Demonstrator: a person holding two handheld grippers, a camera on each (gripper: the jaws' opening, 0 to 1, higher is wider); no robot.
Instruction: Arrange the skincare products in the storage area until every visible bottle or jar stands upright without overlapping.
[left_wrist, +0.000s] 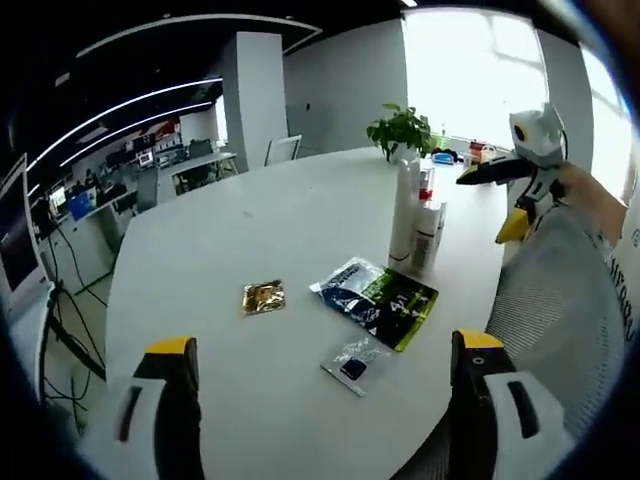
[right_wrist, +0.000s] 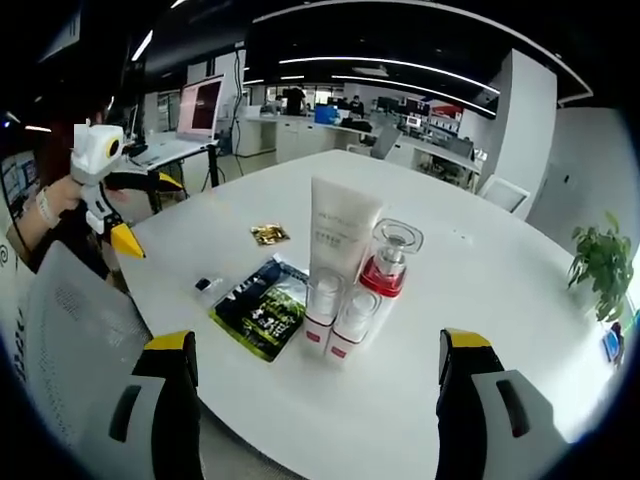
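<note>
Several skincare items stand upright in a tight cluster on the white round table (right_wrist: 480, 250): a tall white tube (right_wrist: 340, 235), a clear-capped bottle with a red collar (right_wrist: 388, 262) and two small white bottles (right_wrist: 320, 310) in front. The left gripper view has the same tube (left_wrist: 403, 215) at the table's right side. A black and green packet (right_wrist: 262, 308) lies flat beside the cluster, with a gold sachet (right_wrist: 269, 234) and a small clear sachet (right_wrist: 208, 288) nearby. My right gripper (right_wrist: 316, 342) is open, facing the cluster. My left gripper (left_wrist: 324, 345) is open above the small sachet (left_wrist: 352, 363).
A grey mesh chair back (right_wrist: 70, 330) stands at the table edge between both grippers. A potted plant (left_wrist: 402, 130) sits at the table's far side. Each gripper shows in the other's view, open: the left gripper (right_wrist: 150, 212), the right gripper (left_wrist: 490, 205). Office desks lie beyond.
</note>
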